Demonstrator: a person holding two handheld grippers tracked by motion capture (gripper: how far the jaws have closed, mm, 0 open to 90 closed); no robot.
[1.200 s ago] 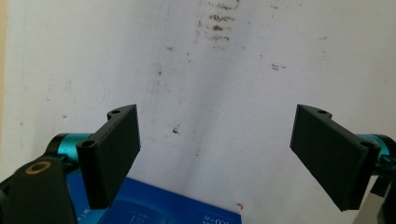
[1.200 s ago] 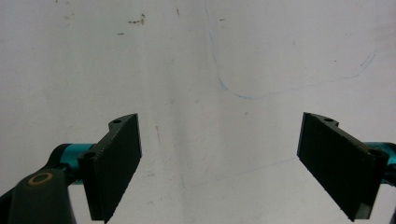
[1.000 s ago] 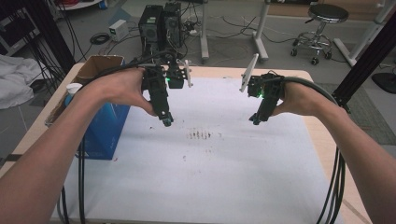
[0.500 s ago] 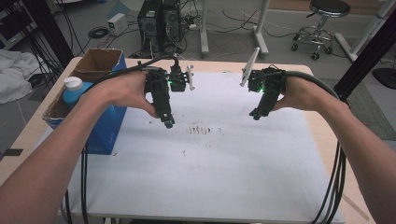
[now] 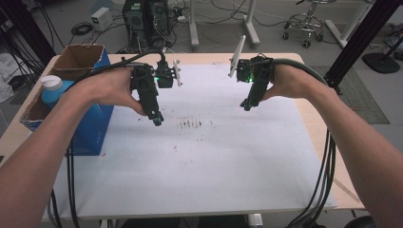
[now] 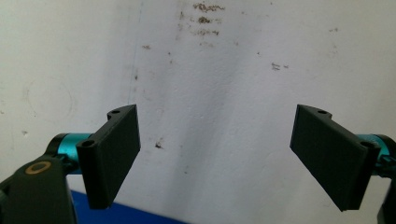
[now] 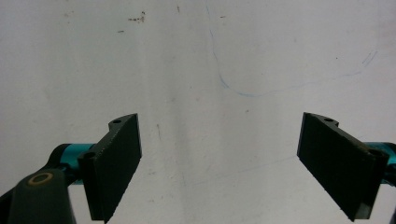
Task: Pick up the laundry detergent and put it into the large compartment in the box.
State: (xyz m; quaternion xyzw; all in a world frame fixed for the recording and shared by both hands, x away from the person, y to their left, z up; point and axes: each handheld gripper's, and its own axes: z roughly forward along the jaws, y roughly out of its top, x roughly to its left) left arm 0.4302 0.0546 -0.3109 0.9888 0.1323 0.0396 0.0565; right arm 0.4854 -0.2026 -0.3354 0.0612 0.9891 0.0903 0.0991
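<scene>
Both your grippers hang over the white table, fingers apart, gripping nothing.

The table (image 5: 199, 161) carries a white sheet with dark specks (image 5: 192, 124) near its middle; a blue box (image 5: 92, 126) with a white-capped bottle (image 5: 52, 85) sits at its left edge, and computers, cables and a stool stand on the floor behind. Your left gripper (image 5: 157, 121) tilts down just left of the specks. Your right gripper (image 5: 246, 105) tilts down well to their right, above a faint blue line (image 7: 261, 91).

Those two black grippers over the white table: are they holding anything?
Nothing. The left gripper and right gripper hover open, fingers apart over bare table.
</scene>
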